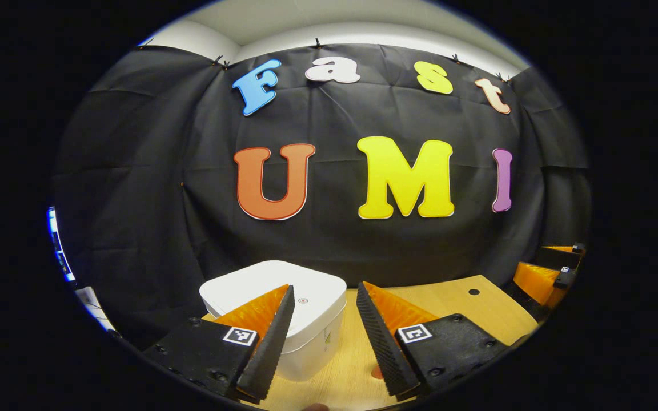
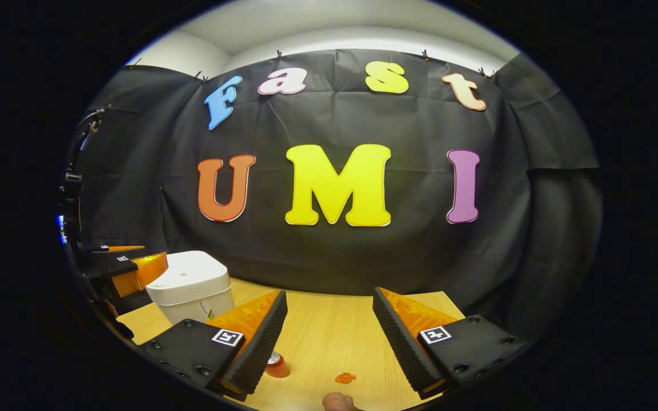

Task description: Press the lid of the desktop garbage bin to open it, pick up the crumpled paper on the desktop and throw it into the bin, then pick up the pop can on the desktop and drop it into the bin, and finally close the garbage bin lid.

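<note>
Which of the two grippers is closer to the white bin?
The left gripper: its open fingers frame the bin directly. The right gripper stands further right, over bare table.

1. The left gripper [image 1: 324, 319] is hovering over the wooden desktop [image 1: 454, 308] with its jaws spread apart — nothing is sitting between them.
2. The white garbage bin [image 1: 306, 308] is standing just ahead, its lid down, and the gripper's left finger [image 1: 272, 337] is overlapping it.
3. The other gripper [image 1: 546, 274] is showing at the right edge — well apart from the bin.
</note>
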`<state>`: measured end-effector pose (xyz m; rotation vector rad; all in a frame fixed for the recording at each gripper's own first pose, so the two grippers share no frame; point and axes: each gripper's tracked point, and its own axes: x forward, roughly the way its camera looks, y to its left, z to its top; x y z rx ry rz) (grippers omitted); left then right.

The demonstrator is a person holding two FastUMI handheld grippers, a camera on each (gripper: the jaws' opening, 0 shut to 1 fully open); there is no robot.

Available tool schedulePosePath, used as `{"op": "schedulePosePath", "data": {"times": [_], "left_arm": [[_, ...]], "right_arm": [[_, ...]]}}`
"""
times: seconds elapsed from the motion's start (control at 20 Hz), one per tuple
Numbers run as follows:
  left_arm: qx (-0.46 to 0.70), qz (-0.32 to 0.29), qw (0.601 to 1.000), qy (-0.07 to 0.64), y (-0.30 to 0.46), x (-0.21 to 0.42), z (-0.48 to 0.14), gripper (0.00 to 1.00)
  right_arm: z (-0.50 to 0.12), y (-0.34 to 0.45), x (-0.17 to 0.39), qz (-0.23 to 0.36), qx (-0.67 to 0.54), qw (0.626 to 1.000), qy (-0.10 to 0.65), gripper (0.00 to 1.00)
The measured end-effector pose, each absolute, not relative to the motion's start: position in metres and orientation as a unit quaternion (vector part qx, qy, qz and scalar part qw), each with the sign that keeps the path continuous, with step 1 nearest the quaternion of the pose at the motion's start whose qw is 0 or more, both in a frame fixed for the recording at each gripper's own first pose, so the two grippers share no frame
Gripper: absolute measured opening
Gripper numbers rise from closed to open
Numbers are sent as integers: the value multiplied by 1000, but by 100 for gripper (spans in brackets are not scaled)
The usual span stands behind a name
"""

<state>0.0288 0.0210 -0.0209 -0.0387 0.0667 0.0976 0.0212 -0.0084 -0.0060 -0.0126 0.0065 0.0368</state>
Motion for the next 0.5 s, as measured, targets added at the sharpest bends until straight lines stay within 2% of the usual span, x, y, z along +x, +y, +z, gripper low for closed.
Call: {"op": "schedulePosePath", "data": {"times": [0.15,0.2,0.25,0.3,0.4,0.45,0.5], "left_arm": [[-27,65,997,43,34,38,-29,64],[-27,74,996,46,41,42,-31,55],[-29,84,995,54,47,48,-36,54],[-29,93,993,64,53,54,-41,41],[-32,102,991,81,59,62,-52,38],[-31,104,990,89,61,68,-56,33],[-29,104,989,104,61,74,-62,22]], "right_arm": [[-6,-10,24,16,-8,1000,5,96],[-9,-11,26,14,-9,1000,8,96],[-9,-10,26,15,-10,1000,9,96],[-10,-10,28,14,-11,1000,10,96],[-11,-11,31,11,-10,1000,12,96],[-10,-13,33,8,-11,1000,12,96],[-10,-15,35,4,-12,1000,11,96]]}}
